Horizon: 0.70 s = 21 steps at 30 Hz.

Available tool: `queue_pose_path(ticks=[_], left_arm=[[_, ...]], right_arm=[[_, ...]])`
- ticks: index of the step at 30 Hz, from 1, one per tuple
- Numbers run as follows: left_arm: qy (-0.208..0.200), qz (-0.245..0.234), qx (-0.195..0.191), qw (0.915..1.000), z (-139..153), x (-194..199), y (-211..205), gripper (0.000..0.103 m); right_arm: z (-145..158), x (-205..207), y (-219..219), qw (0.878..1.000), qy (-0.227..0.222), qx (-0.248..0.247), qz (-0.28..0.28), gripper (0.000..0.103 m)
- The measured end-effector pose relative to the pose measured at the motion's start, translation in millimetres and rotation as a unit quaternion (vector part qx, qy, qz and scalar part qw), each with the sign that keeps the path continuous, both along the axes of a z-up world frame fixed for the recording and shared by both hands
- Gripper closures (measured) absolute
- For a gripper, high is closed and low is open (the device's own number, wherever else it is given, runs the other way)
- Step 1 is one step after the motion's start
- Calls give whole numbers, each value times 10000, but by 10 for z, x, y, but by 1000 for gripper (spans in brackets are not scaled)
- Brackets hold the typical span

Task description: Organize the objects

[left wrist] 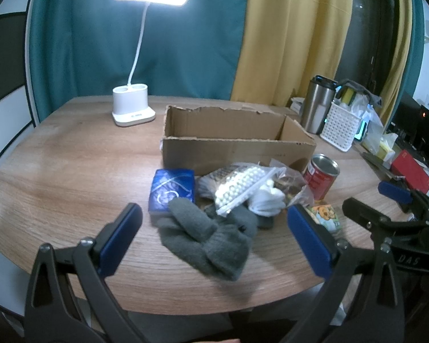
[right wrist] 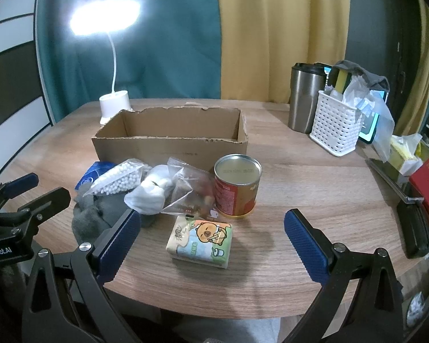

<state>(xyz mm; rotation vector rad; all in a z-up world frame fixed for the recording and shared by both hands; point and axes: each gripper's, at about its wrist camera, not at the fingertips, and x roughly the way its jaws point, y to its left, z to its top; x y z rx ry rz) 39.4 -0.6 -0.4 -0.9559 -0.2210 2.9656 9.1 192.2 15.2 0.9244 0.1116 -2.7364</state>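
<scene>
— What's the biggest thing on that wooden table (right wrist: 300, 188)?

— The cardboard box (right wrist: 171, 145), open on top with torn edges, sitting toward the back. A white desk lamp (left wrist: 133, 105) stands behind its left end, lit.

— And the clutter?

— It's heaped just in front of the box. Nearest the left gripper (left wrist: 214, 234) lies a grey knit glove (left wrist: 211, 240), crumpled, touching a blue box (left wrist: 171, 191) on its left. A zip bag of white beads (right wrist: 118, 181) rests on top of the pile, a white cloth (right wrist: 153, 193) beside it, then a clear snack bag (right wrist: 190, 190) leaning against a red tin can (right wrist: 237, 190) standing upright.

— The small packet?

— A tissue pack with a cartoon bear (right wrist: 200, 240), flat on the table, just in front of the can and between the fingers of the right gripper (right wrist: 213, 234).

— Are the tongs holding anything?

— No. Both pairs are spread wide, blue pads apart, hovering over the near edge with nothing pinched.

— Off to the right?

— A steel tumbler (right wrist: 304, 100) and a white perforated basket (right wrist: 337, 123), side by side, well apart from the pile.
</scene>
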Motion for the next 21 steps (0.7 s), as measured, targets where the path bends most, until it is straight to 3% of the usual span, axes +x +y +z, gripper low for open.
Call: queue_pose_path(ticks=[21], left_arm=[[-94,-2,27,10000,-58,-41,3,0]], right_arm=[[-42,-31,-1,10000,-65,30,-16,1]])
